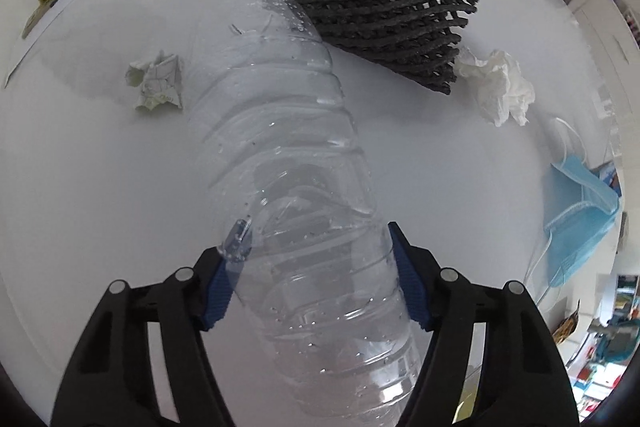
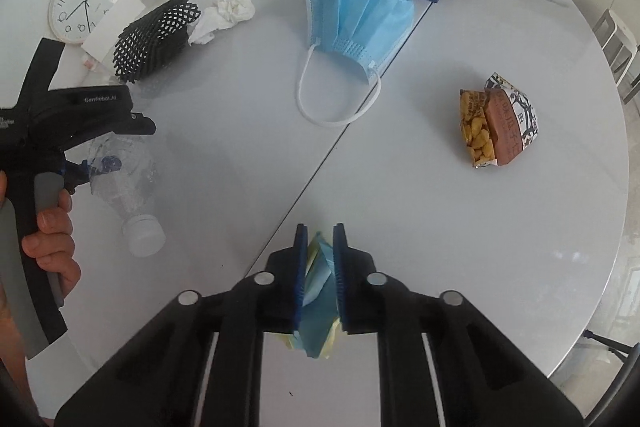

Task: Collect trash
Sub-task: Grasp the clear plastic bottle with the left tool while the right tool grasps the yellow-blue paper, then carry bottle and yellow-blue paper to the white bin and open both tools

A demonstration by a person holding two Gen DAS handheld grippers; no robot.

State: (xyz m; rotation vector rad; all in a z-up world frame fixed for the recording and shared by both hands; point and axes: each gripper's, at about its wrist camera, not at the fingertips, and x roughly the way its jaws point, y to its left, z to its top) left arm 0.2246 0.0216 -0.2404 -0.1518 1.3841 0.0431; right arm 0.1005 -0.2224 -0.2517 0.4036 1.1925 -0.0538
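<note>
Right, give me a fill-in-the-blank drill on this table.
1. The left tool straddles a clear plastic ____.
2. The right tool is shut on folded blue and yellow ____.
3. The black foam net lies beside a crumpled white ____.
4. The blue item with ear loops is a face ____.

Missing: bottle; paper; tissue; mask

Bottle (image 1: 288, 163) lies on the surface (image 1: 420, 167) between the left gripper's (image 1: 316, 267) fingers; net (image 1: 380, 7) behind it, tissue (image 1: 500, 87) right of the net, paper wad (image 1: 158, 81) left, mask (image 2: 356, 11) far right.
</note>
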